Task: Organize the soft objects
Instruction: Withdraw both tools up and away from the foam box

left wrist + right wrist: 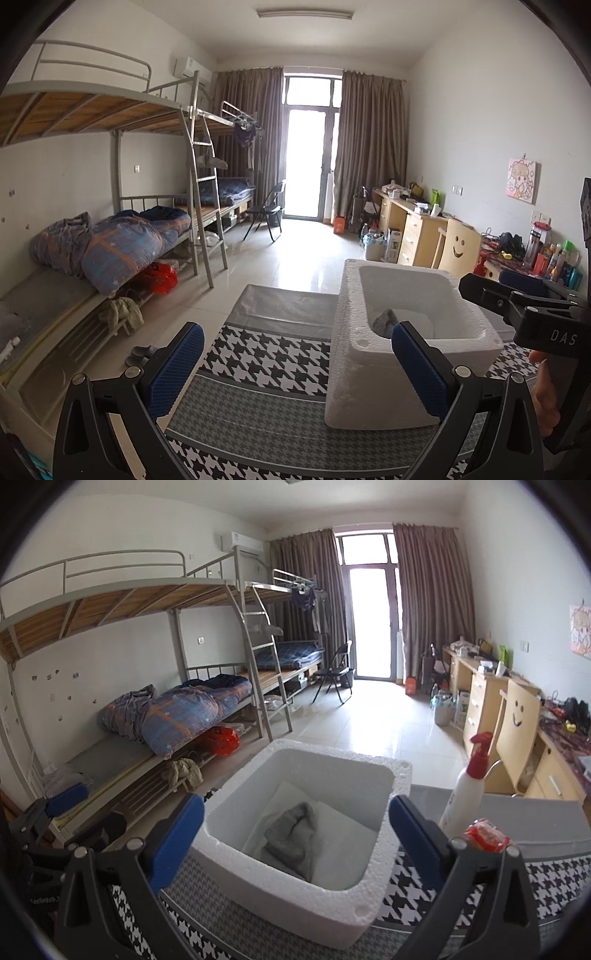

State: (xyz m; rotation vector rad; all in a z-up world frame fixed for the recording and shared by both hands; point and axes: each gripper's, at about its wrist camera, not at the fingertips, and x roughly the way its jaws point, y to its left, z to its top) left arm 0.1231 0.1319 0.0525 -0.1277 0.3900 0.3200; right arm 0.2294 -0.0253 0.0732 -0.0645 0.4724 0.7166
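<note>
A white foam box (334, 754) stands on a table under a houndstooth cloth (269, 354). Inside it a crumpled grey cloth (293, 836) lies on white sheets. My right gripper (295, 838) hangs open over the box's near rim, its blue pads wide apart and holding nothing. In the left wrist view the box (354, 373) sits to the right, and the grey cloth (384, 322) peeks over its rim. My left gripper (297, 369) is open and empty, left of the box. The right gripper (487, 282) reaches in from the right there.
A white spray bottle with a red nozzle (469, 786) and a red packet (484, 835) stand right of the box. A bunk bed with a blue quilt (122, 247) lines the left wall. Desks and a wooden chair (517, 734) line the right. A hand (546, 398) holds the right gripper.
</note>
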